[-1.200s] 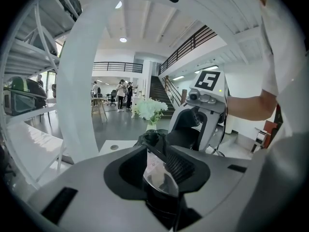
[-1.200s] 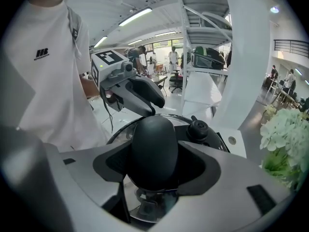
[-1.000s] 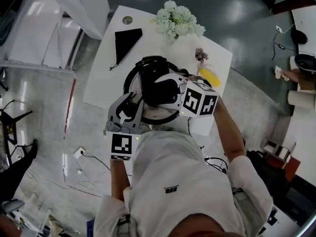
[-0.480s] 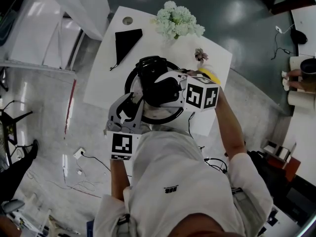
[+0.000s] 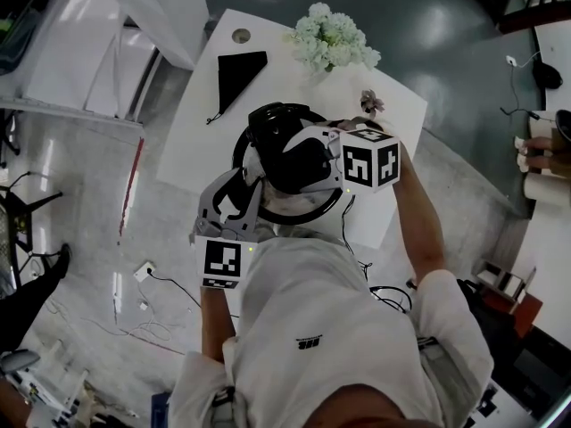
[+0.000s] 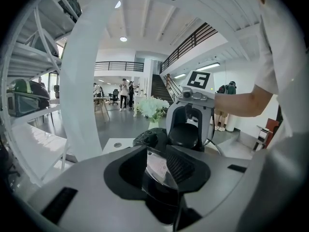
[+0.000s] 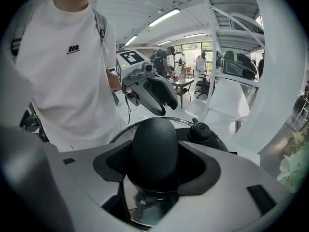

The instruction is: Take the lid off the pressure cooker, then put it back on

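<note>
The pressure cooker (image 5: 314,217) stands on the white table (image 5: 205,123) with its lid on. My right gripper (image 5: 290,154) reaches over the lid from the right, and in the right gripper view its jaws are shut on the lid's rounded black handle (image 7: 154,149). A small black valve knob (image 7: 200,129) sits just beyond the handle. My left gripper (image 5: 245,194) is at the cooker's near left edge. In the left gripper view its jaws (image 6: 161,170) are shut on a glossy dark side handle (image 6: 157,166) of the cooker. Each gripper shows in the other's view: the right gripper (image 6: 186,129) and the left gripper (image 7: 159,103).
A bunch of pale flowers (image 5: 332,38) stands at the table's far edge. A black cloth (image 5: 239,68) lies at the far left and a small pinkish object (image 5: 370,102) at the right. Cables (image 5: 147,270) trail on the floor at the left.
The right gripper has rolled on the lid handle, so its marker cube now faces more squarely to the camera. The left gripper has kept still on the cooker's side.
</note>
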`<control>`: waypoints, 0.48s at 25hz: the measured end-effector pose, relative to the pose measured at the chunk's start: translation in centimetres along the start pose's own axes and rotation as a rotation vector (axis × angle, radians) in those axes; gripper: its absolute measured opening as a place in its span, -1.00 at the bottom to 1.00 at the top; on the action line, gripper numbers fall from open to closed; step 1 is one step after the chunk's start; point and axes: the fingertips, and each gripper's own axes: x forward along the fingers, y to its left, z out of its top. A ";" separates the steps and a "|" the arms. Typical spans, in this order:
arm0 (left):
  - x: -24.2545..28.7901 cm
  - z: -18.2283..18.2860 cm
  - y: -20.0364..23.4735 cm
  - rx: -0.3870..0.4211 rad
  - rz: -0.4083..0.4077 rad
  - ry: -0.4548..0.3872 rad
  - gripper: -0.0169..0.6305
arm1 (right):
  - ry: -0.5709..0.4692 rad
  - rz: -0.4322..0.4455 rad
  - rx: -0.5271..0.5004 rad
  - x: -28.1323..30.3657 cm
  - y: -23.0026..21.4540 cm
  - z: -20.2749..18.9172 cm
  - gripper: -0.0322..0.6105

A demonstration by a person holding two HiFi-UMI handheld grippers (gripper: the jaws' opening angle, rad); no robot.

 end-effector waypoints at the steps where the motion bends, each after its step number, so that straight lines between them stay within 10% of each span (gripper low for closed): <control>1: 0.0 0.0 0.0 -0.001 0.002 0.001 -0.53 | 0.000 0.008 -0.008 0.0 0.1 0.0 -0.05; 12: 0.0 0.1 -0.6 0.006 0.003 -0.004 -0.53 | -0.026 -0.067 -0.022 0.1 0.0 0.0 -0.04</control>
